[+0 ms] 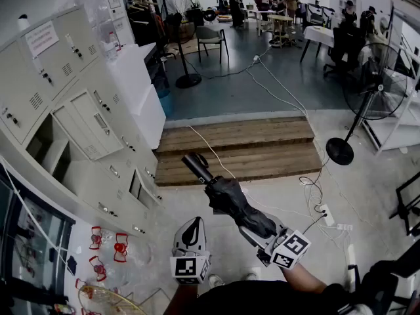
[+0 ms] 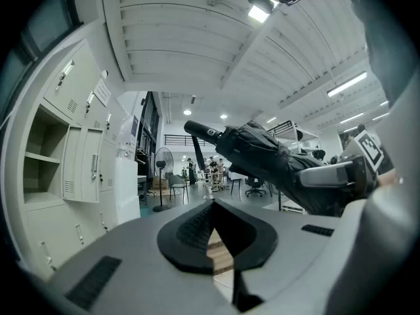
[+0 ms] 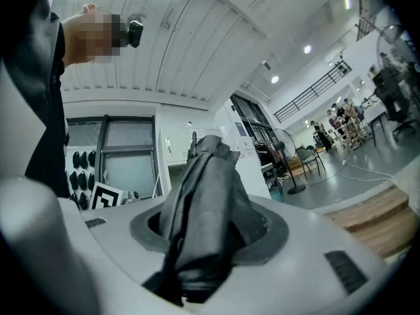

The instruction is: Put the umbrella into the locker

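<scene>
A folded black umbrella (image 1: 230,199) sticks up and to the left out of my right gripper (image 1: 257,231), which is shut on its lower part. In the right gripper view the umbrella (image 3: 207,195) fills the space between the jaws of the right gripper (image 3: 203,241). My left gripper (image 1: 194,223) hangs just left of it, shut and holding nothing; its jaws (image 2: 211,205) point level towards the room. The grey lockers (image 1: 79,110) line the left wall, with one open compartment (image 1: 46,146), seen again as the open compartment (image 2: 39,156) in the left gripper view. The umbrella (image 2: 262,153) crosses that view at the upper right.
A wooden step platform (image 1: 243,146) lies ahead. A floor fan (image 1: 377,90) stands at the right, another fan (image 1: 177,12) further back. Cables and a power strip (image 1: 326,214) lie on the floor to the right. A glass table with red items (image 1: 105,248) is at the lower left. People sit far back.
</scene>
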`<state>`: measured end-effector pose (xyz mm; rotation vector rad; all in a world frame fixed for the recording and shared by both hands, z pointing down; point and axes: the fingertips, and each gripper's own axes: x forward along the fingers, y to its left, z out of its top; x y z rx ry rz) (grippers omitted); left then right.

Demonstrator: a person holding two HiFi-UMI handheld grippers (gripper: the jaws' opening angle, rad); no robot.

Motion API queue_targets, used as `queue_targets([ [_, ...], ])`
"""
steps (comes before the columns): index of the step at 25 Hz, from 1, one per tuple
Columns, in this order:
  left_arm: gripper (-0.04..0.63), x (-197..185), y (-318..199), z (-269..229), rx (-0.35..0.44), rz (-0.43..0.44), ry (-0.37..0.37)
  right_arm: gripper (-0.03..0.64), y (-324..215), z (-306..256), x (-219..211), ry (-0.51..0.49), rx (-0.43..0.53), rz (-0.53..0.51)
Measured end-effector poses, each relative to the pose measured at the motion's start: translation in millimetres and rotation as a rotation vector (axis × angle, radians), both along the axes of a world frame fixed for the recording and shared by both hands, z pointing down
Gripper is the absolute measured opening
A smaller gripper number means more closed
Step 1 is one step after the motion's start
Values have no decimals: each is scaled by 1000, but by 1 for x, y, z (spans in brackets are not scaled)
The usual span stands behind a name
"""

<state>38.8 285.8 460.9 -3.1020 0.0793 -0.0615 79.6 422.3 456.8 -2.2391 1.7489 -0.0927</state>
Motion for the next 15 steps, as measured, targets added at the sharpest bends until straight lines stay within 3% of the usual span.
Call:
queue_targets([
  [15, -3, 0, -58, -1, -9, 10, 2, 206, -55, -1, 1, -49, 33, -14],
])
